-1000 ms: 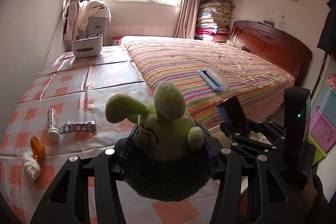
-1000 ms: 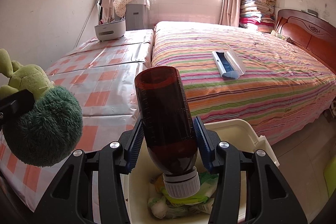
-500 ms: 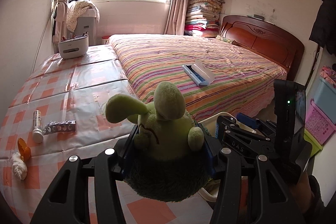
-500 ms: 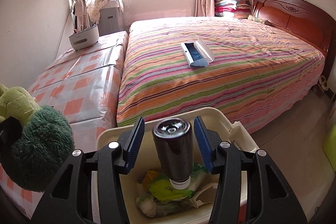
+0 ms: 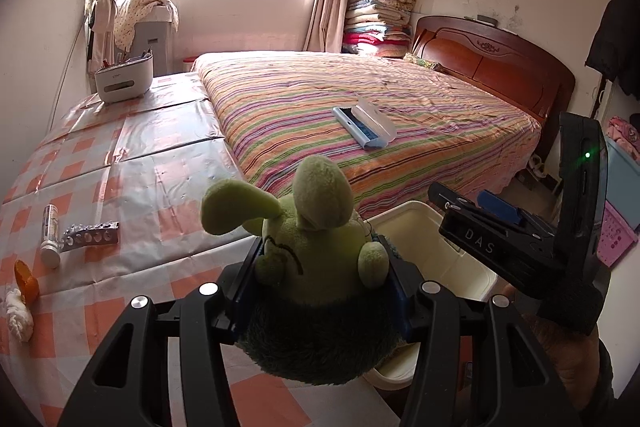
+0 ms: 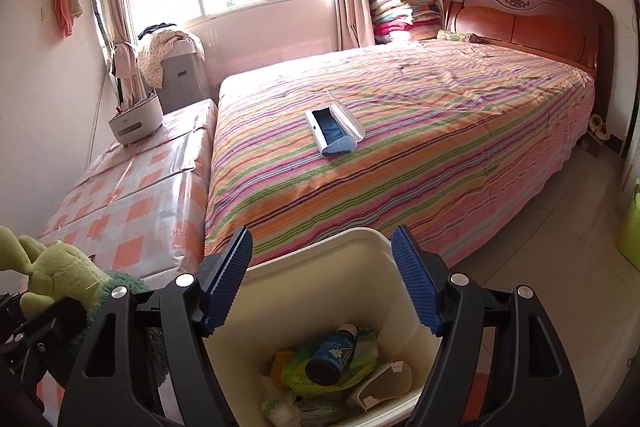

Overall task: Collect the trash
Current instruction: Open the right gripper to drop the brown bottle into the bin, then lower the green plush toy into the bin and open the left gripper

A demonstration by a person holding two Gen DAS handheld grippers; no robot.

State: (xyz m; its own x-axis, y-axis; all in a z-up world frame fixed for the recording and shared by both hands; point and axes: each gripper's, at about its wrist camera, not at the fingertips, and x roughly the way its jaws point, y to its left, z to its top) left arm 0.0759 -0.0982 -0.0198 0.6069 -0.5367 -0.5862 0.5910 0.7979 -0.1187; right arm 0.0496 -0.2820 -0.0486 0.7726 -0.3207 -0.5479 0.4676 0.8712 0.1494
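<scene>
I see striped bed [image 6: 400, 131] filling room, checkered table [image 5: 120, 187] beside it. My right gripper [image 6: 322, 281] hangs over cream bin [image 6: 320, 259], jaws spread wide, nothing between pads. Brown bottle [image 6: 330, 355] lies inside bin on green wrapper [image 6: 304, 367], cap end up toward far wall. My left gripper [image 5: 320, 291] pinching green plush toy [image 5: 304, 251] at bin's left. On table: white tube [image 5: 51, 233], blister pack [image 5: 90, 235], orange cap [image 5: 26, 281], tissue wad [image 5: 18, 315].
</scene>
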